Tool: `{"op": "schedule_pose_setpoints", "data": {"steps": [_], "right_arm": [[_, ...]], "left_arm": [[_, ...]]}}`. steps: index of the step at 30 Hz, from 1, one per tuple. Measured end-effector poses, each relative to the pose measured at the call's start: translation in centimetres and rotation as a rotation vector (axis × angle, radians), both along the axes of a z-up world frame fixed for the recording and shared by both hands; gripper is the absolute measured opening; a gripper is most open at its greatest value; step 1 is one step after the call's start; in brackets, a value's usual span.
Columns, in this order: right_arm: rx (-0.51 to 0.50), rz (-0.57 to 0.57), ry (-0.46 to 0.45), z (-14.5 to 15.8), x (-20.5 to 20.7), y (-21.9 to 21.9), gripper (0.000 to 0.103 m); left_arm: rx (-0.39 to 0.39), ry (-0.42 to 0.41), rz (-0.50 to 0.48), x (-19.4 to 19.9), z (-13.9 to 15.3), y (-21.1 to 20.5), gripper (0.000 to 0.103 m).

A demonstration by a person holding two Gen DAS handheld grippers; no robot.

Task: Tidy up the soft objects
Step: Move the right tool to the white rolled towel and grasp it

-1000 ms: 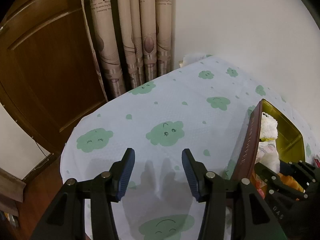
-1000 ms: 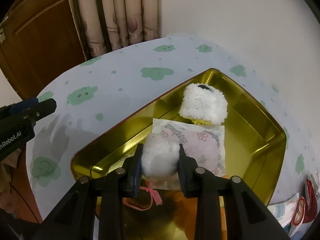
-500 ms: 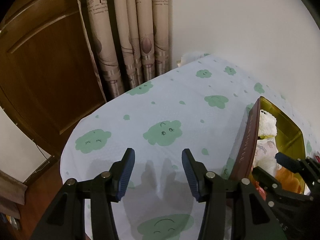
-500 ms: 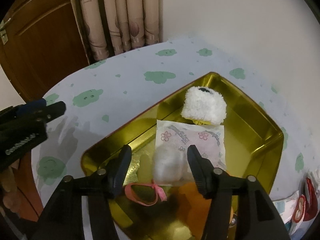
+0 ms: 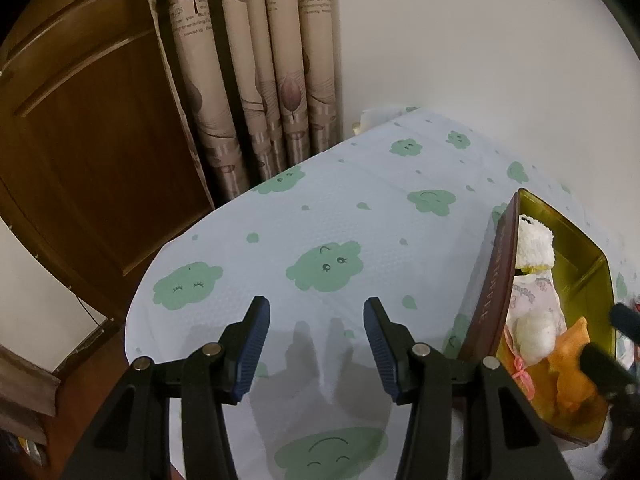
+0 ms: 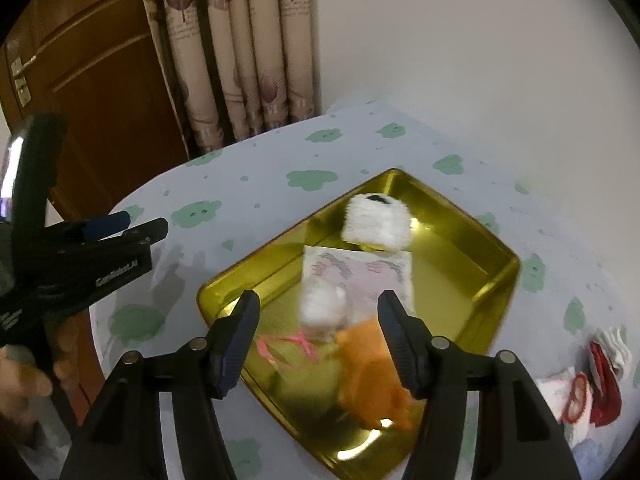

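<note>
Gold tin [image 6: 472,248] sits below the right gripper [image 6: 318,340], whose jaws are opening with nothing pressed between them; a white puff [image 6: 322,306] lies in the tin just ahead of its fingertips, beside an orange toy [image 6: 372,360]. Left of the tin, the left gripper [image 5: 316,344] hangs with jaws apart and empty over the cloth [image 5: 360,216].

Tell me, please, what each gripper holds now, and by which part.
Nothing is held. The right gripper is opening; the white fluffy ball lies free in the gold tin. The left gripper is empty above the tablecloth.
</note>
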State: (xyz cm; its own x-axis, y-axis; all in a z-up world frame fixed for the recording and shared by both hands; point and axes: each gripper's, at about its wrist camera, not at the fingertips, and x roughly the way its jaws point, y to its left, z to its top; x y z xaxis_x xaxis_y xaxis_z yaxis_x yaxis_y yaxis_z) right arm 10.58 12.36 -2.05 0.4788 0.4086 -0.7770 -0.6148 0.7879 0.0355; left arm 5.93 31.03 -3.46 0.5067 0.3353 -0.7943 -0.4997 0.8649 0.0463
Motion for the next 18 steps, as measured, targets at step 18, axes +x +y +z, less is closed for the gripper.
{"op": "schedule_pose_setpoints", "data": {"steps": [18], "right_arm": [[-0.042,-0.453,-0.033,0.7,3.7,-23.1,0.061]], "left_arm": [[0.037,0.021,-0.035,0.4,-0.6,-1.3,0.050]]}}
